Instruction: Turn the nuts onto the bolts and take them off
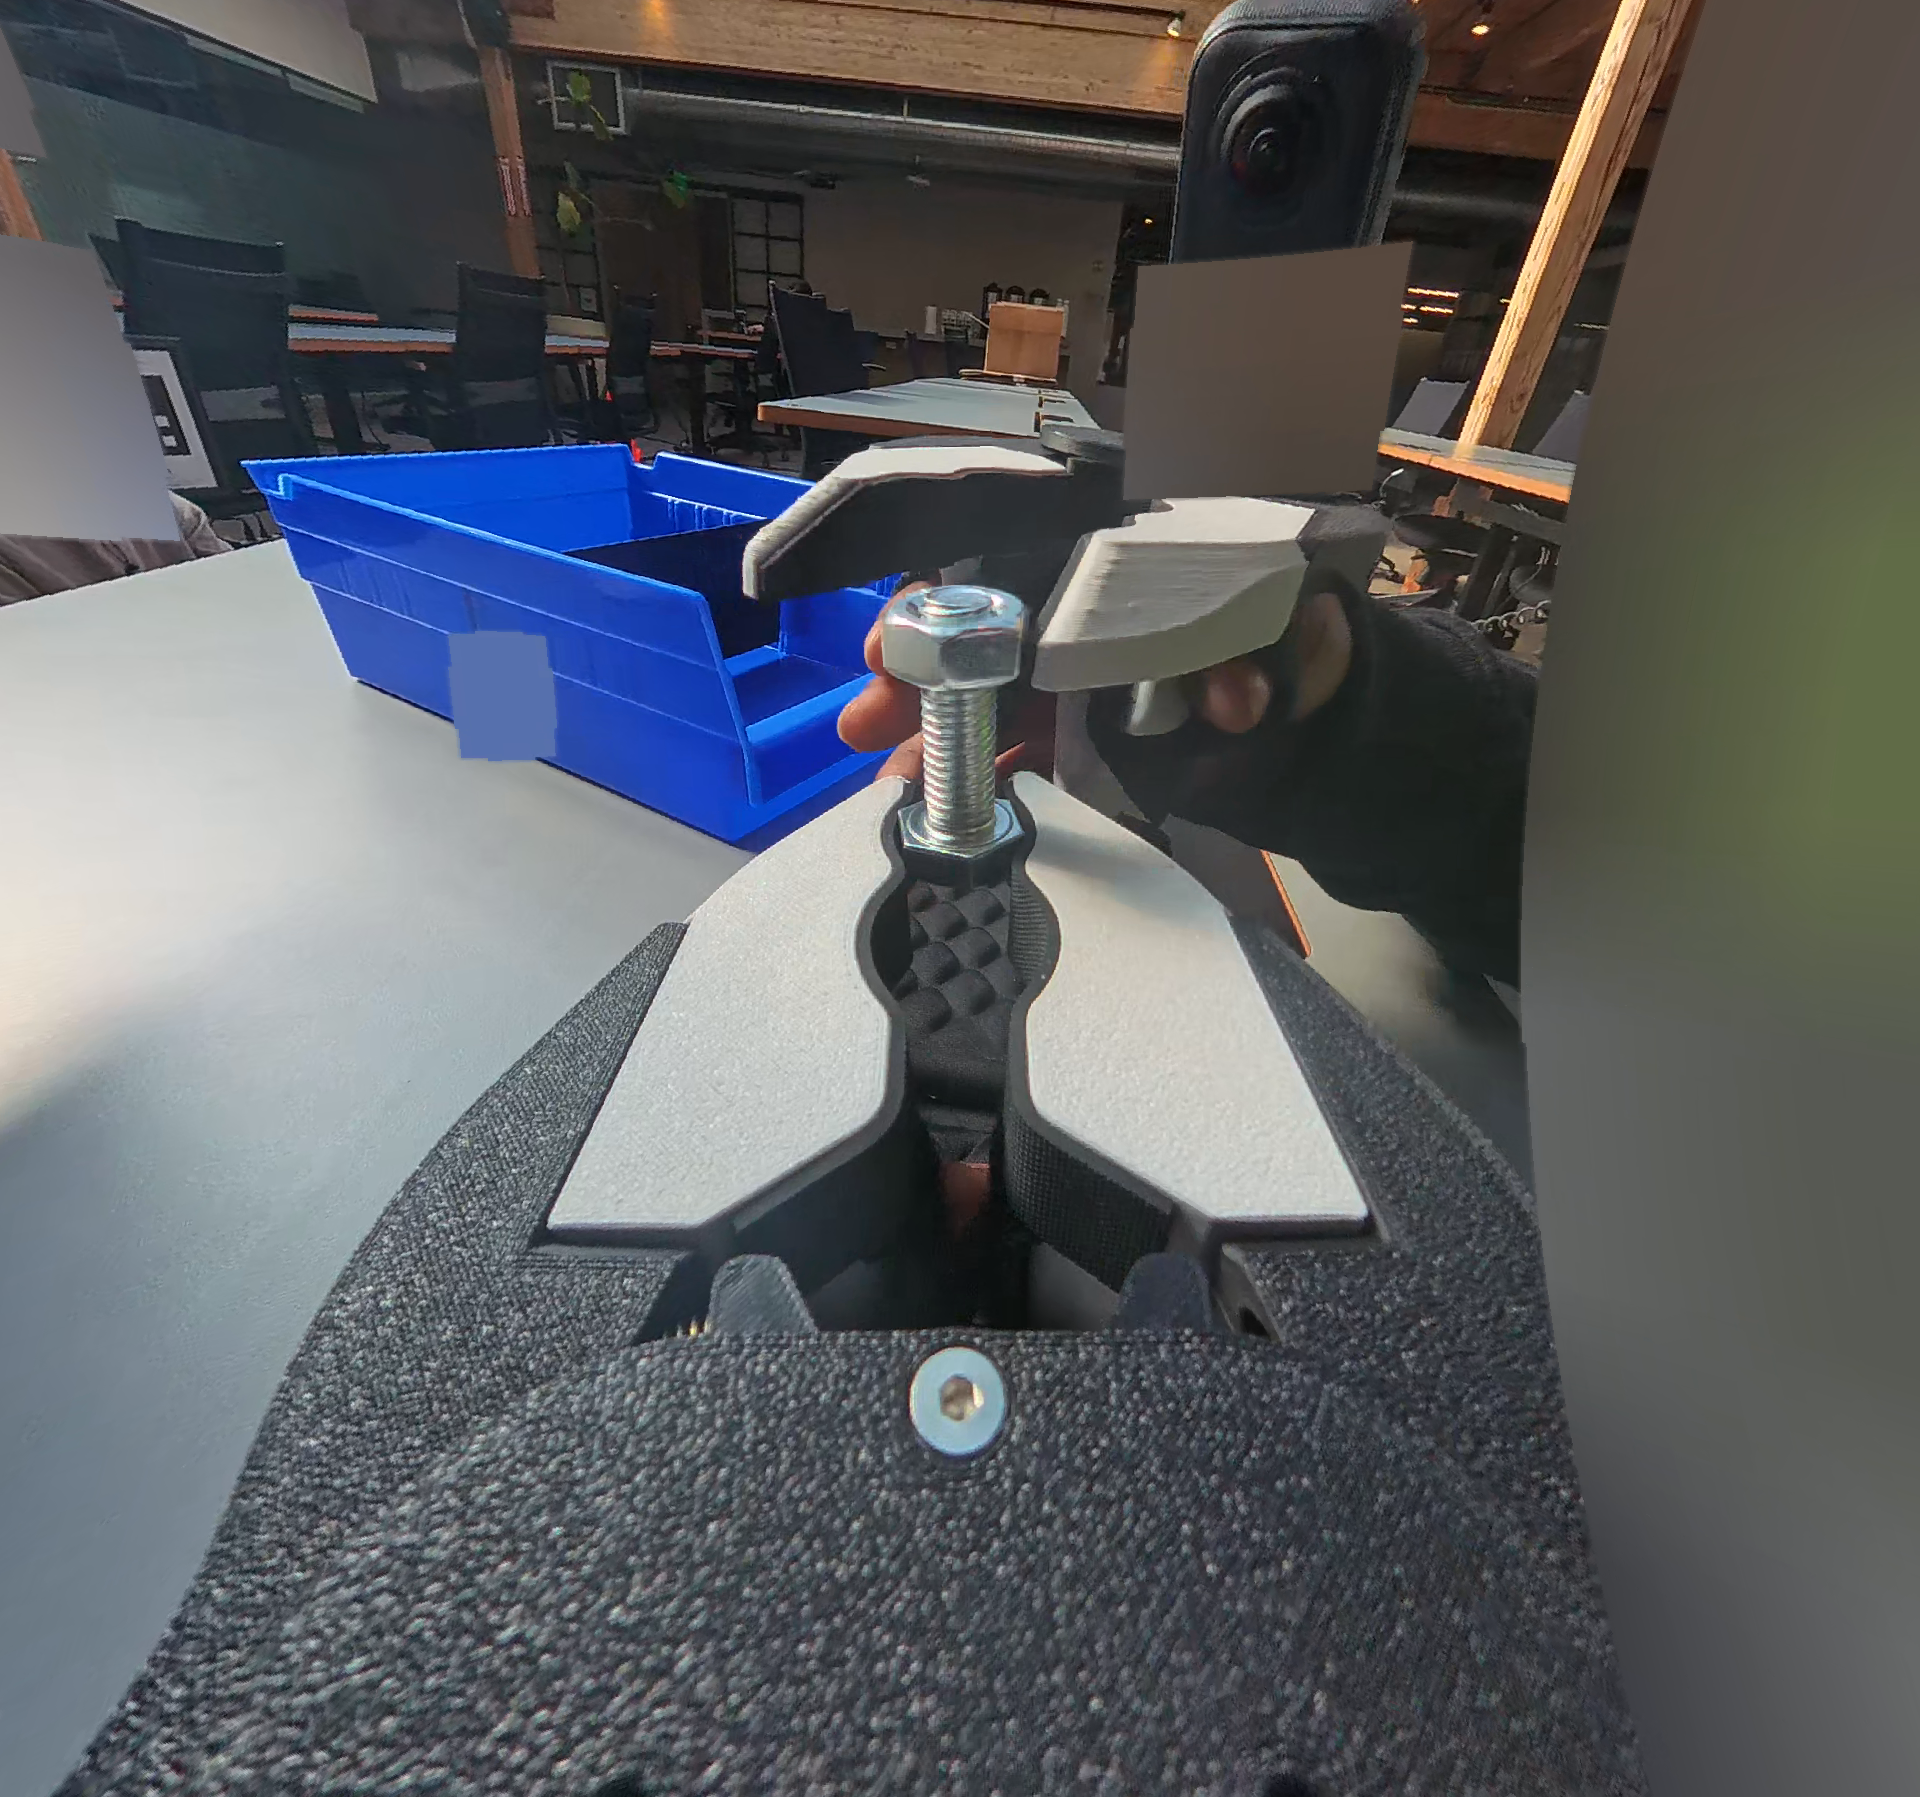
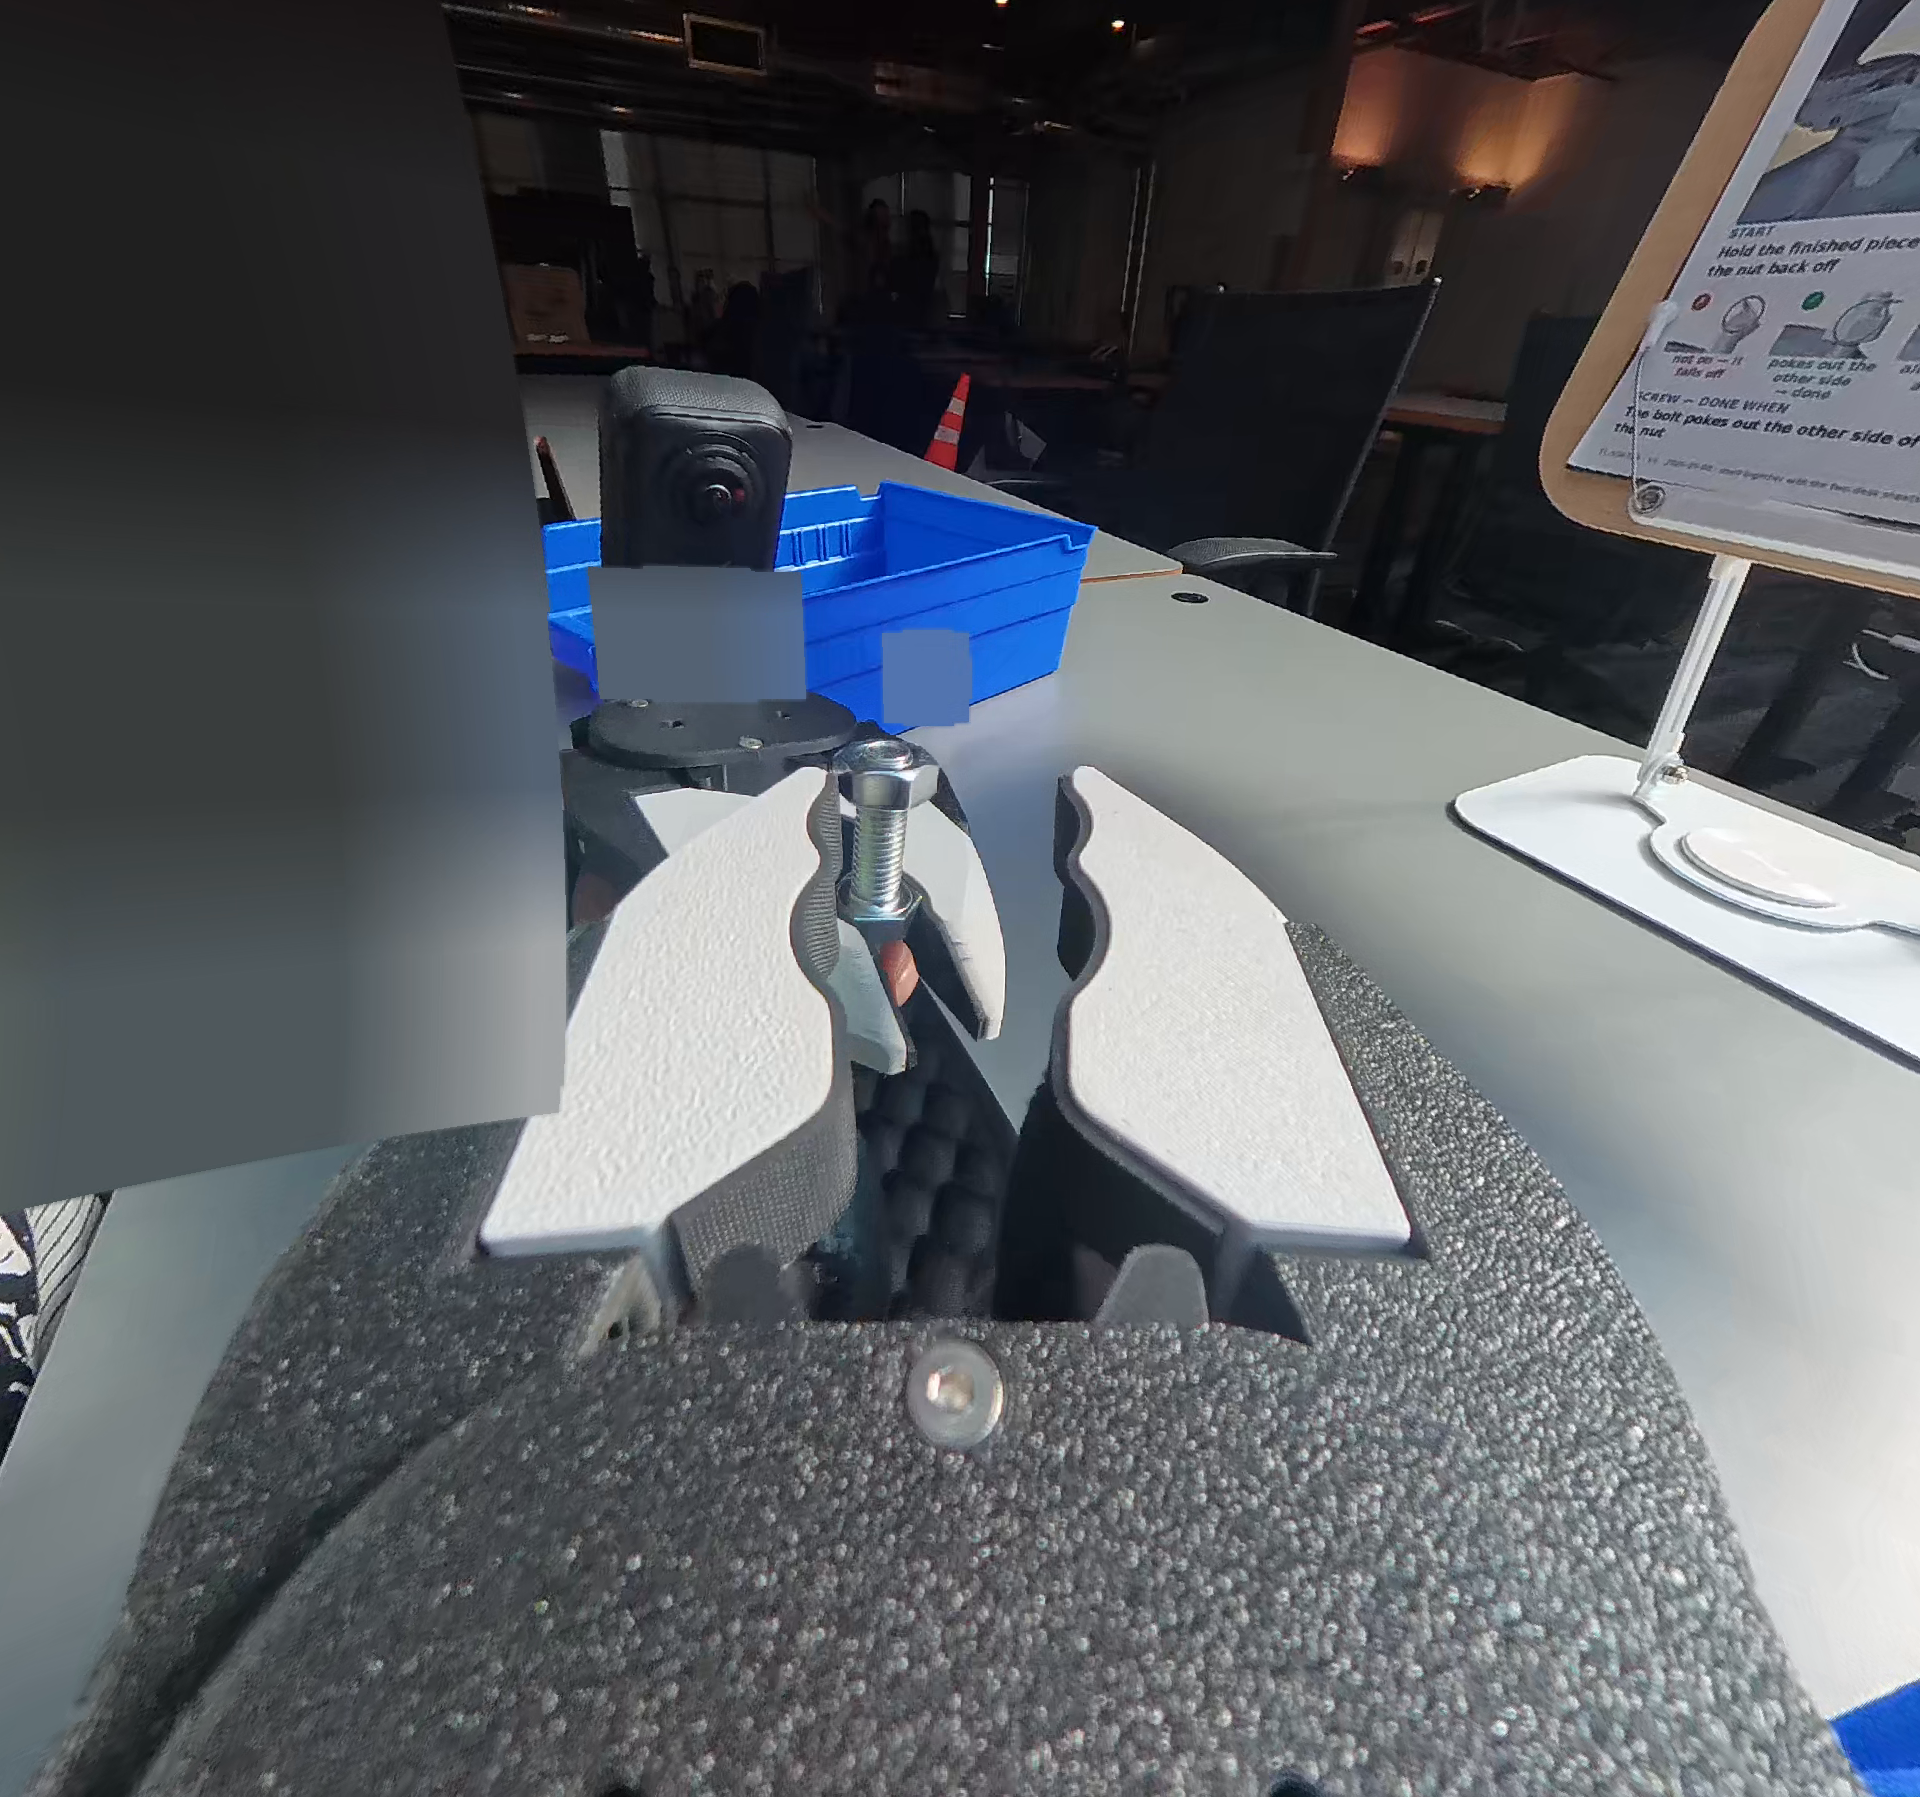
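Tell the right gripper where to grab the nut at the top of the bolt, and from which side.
Grip the nut across two opposite flats, jaws level and square to the bolt, which stands upright with its head clamped in the left gripper. The right gripper is open; in its own view the nut sits by its left finger, so probably shift it left to centre the nut, then close.

Blue bin (image 1: pixel 540 594) on grey table (image 1: pixel 260 864) — clipboard stand (image 2: pixel 1714 833) (white base) nearby

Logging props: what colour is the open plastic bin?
Bright blue plastic bin; clearest in the left wrist view.
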`<state>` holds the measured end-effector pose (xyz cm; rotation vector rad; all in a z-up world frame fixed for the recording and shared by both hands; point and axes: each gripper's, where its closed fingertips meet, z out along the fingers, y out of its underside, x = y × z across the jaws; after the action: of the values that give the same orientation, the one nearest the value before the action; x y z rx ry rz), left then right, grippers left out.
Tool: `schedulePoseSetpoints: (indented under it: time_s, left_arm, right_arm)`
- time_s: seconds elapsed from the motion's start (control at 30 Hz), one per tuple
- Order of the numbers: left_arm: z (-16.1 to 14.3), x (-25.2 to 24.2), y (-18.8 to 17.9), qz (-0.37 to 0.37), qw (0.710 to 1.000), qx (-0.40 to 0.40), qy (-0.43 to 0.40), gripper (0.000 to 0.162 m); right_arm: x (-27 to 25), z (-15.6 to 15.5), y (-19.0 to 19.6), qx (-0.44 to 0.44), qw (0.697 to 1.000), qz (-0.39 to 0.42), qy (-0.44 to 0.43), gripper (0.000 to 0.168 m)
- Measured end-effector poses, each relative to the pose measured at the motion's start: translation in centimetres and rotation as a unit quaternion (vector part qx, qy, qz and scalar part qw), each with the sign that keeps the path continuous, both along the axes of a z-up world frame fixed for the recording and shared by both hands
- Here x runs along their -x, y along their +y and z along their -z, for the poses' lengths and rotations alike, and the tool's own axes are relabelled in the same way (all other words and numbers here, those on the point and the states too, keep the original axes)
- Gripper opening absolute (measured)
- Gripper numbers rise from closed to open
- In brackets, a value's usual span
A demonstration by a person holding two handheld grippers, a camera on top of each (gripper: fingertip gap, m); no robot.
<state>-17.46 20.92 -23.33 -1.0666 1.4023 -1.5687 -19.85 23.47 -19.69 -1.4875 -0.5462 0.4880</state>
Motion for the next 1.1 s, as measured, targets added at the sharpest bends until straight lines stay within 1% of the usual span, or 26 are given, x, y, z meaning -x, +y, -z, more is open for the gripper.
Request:
schedulePoseSetpoints:
  time_s: [0.07,0.13,0.2,0.27,0.33,0.47,0.5,0.57,0.8,0.93,1.1]
  left_arm:
    - [0.0,0.0,0.0,-0.001,1.000,0.000,0.000,0.014]
    - [0.0,0.0,0.0,0.000,1.000,-0.001,-0.001,0.013]
    - [0.0,0.0,-0.1,0.000,1.000,-0.003,0.000,0.014]
    - [0.0,0.0,-0.1,0.000,1.000,-0.004,0.001,0.014]
    - [0.0,0.0,-0.1,0.000,1.000,-0.003,0.000,0.014]
    - [0.0,0.0,-0.1,0.000,1.000,-0.003,0.000,0.014]
    - [0.0,0.0,-0.1,0.000,1.000,-0.003,0.000,0.014]
    - [0.0,0.0,-0.1,0.000,1.000,-0.004,0.000,0.014]
    - [0.0,0.0,-0.1,-0.001,1.000,-0.003,-0.001,0.014]
    - [0.0,0.0,0.0,-0.001,1.000,-0.002,0.000,0.014]
    - [0.0,0.0,0.0,-0.001,1.000,-0.002,0.000,0.014]
  right_arm:
    - [-0.2,0.0,-0.4,0.000,1.000,-0.001,-0.001,0.031]
    - [-0.6,-0.1,-0.7,-0.003,1.000,0.004,-0.006,0.013]
    - [-1.0,-0.1,-0.8,-0.002,1.000,0.009,-0.006,0.005]
    - [-1.4,-0.2,-0.9,0.000,1.000,0.012,-0.004,0.005]
    - [-1.4,-0.4,-0.9,-0.004,1.000,0.010,-0.002,0.007]
    - [0.0,-0.7,-0.5,-0.005,1.000,-0.010,0.016,0.043]
    - [0.3,-0.5,-0.2,-0.002,1.000,-0.009,0.011,0.049]
    - [0.9,-0.3,0.5,-0.003,1.000,-0.007,0.000,0.053]
    - [1.8,0.0,2.2,0.002,1.000,0.001,0.010,0.053]
    - [1.3,0.1,1.7,-0.002,1.000,0.006,0.003,0.049]
    - [0.5,-0.1,0.5,-0.007,1.000,0.008,-0.002,0.040]
